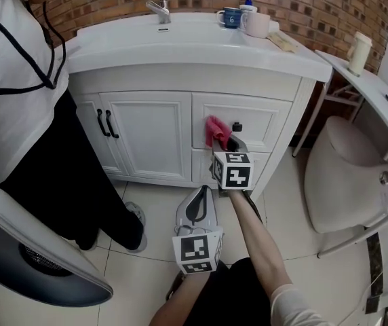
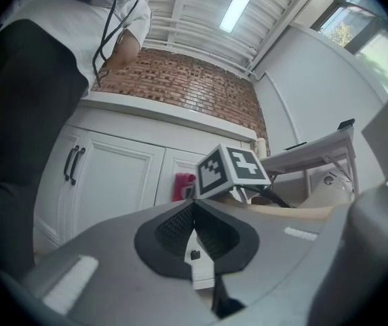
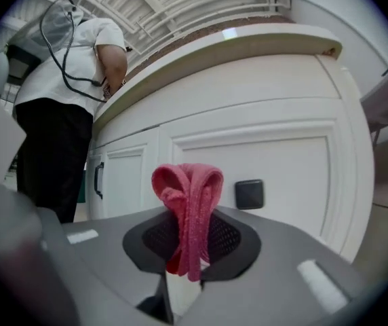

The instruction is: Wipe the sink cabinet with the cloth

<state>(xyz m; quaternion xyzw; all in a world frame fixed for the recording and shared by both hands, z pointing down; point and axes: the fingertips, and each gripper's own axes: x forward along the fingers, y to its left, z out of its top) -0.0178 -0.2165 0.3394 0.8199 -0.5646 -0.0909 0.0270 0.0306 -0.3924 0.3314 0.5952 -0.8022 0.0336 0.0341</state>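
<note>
The white sink cabinet point(image 1: 146, 138) stands against a brick wall, with two doors at the left and drawers at the right. My right gripper point(image 1: 226, 143) is shut on a folded pink cloth point(image 1: 215, 130), held up against the upper drawer front, just left of its black knob point(image 1: 237, 126). In the right gripper view the pink cloth point(image 3: 189, 212) sticks up from between the jaws, with the knob point(image 3: 249, 194) beside it. My left gripper point(image 1: 201, 208) hangs lower, above the floor, shut and holding nothing. The left gripper view shows the cloth point(image 2: 182, 186) ahead on the cabinet.
A person in a white top and black trousers point(image 1: 38, 148) stands at the cabinet's left. Mugs point(image 1: 249, 22) and a tap point(image 1: 159, 5) sit on the countertop. A white toilet point(image 1: 353, 175) and a shelf point(image 1: 363, 80) are to the right. A grey rounded object point(image 1: 31, 257) lies at lower left.
</note>
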